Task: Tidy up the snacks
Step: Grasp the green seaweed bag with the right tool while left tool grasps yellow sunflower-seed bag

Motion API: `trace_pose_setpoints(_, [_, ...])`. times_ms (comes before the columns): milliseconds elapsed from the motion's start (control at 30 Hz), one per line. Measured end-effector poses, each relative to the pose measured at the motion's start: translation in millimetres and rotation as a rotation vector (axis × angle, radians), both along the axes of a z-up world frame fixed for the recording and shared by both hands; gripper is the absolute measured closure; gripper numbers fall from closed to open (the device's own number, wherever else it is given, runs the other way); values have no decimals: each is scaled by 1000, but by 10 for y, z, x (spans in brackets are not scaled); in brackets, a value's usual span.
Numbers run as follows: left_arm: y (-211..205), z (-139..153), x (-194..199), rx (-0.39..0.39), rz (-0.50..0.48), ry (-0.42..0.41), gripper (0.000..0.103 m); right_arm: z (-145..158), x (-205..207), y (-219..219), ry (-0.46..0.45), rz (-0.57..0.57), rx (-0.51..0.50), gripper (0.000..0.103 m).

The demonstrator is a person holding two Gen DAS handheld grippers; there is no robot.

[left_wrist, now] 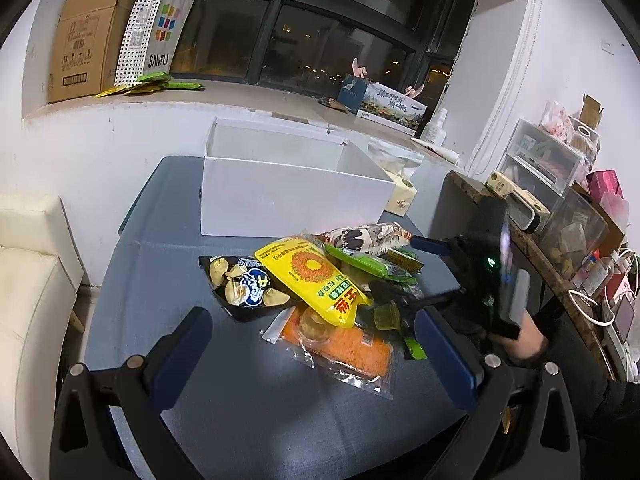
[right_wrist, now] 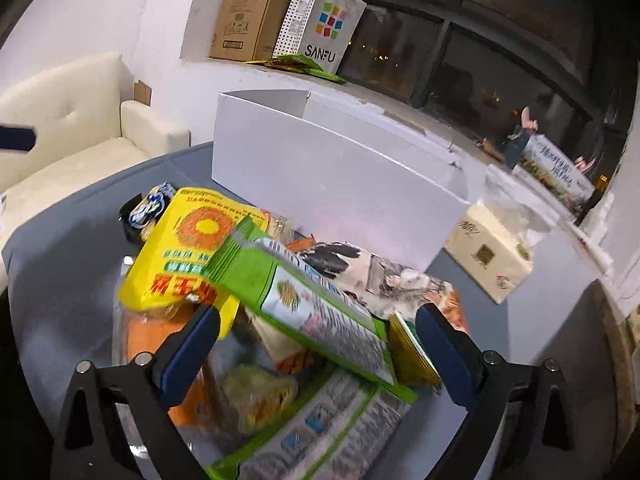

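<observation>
A pile of snack packets lies on the grey table (left_wrist: 168, 280) in front of an open white box (left_wrist: 288, 196). On top is a yellow sunflower-seed bag (left_wrist: 312, 276), with a dark chips bag (left_wrist: 244, 284) to its left, an orange packet (left_wrist: 344, 344) in front and a cartoon-print bag (left_wrist: 364, 236) behind. My left gripper (left_wrist: 316, 348) is open, above the table just short of the pile. My right gripper (right_wrist: 318, 332) is open over the pile, its fingers either side of a green packet (right_wrist: 304, 296); it also shows in the left wrist view (left_wrist: 420, 272). The white box (right_wrist: 332, 176) stands behind.
A tissue pack (right_wrist: 488, 252) lies right of the box. A cream sofa (left_wrist: 28, 280) is at the left. A cardboard box (left_wrist: 92, 36) and a SANFU bag (left_wrist: 160, 28) stand on the window ledge. A cluttered shelf (left_wrist: 560, 184) is at the right.
</observation>
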State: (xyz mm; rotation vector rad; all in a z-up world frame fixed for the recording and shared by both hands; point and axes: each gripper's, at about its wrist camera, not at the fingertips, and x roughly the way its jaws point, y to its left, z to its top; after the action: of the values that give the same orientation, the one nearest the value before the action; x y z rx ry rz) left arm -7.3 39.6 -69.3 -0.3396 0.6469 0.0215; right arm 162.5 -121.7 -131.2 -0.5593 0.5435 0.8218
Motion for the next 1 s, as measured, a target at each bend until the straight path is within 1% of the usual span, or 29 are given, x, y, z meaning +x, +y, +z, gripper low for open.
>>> trace_pose_setpoints(67, [5, -5, 1, -1, -1, 1, 0, -42, 106, 49, 24, -9, 0, 14])
trace_pose_setpoints(133, [10, -14, 3, -4, -1, 4, 0, -98, 186, 84, 52, -16, -10, 25])
trace_pose_setpoints(167, [9, -20, 4, -5, -1, 5, 0, -128, 228, 99, 66, -17, -12, 27])
trace_pose_setpoints(200, [9, -29, 5, -6, -1, 8, 0, -169, 281, 113, 88, -12, -16, 35])
trace_pose_setpoints(233, [7, -37, 7, -7, -2, 10, 0, -174, 312, 108, 104, -5, -4, 50])
trace_pose_setpoints(267, [2, -44, 10, -6, -3, 11, 0, -166, 363, 97, 132, -6, 17, 58])
trace_pose_setpoints(300, [-5, -51, 15, -5, -2, 14, 0, -158, 393, 96, 140, -18, 18, 63])
trace_pose_setpoints(333, [-6, -57, 20, -6, -3, 17, 0, -120, 425, 77, 132, -28, 27, 73])
trace_pose_setpoints(400, [-7, -65, 25, -8, -6, 18, 0, -43, 466, 25, 144, -30, 61, 82])
trace_pose_setpoints(433, [-9, -69, 27, -8, -7, 19, 0, 13, 500, -26, 169, -39, 94, 87])
trace_pose_setpoints(500, [-13, -89, 51, -11, -10, 25, 0, 136, 537, -142, 201, -61, 164, 90])
trace_pose_setpoints(633, [-41, -157, 128, -44, -27, 44, 0, 367, 559, -421, 285, -78, 318, 90])
trace_pose_setpoints(700, [-55, -197, 192, -66, -30, 59, 0, 451, 535, -533, 301, -85, 375, 90])
trace_pose_setpoints(733, [-49, -223, 239, -90, -30, 66, 0, 508, 505, -609, 306, -92, 407, 90])
trace_pose_setpoints(800, [-42, -273, 341, -154, -38, 76, 0, 608, 480, -692, 289, -104, 435, 90])
trace_pose_setpoints(833, [-39, -306, 420, -194, -45, 86, 0, 661, 443, -751, 285, -110, 459, 90])
trace_pose_setpoints(900, [-57, -366, 565, -241, -40, 117, 0, 735, 383, -857, 295, -114, 511, 90])
trace_pose_setpoints(1000, [-97, -464, 795, -277, -6, 185, 0, 822, 258, -995, 284, -114, 556, 90])
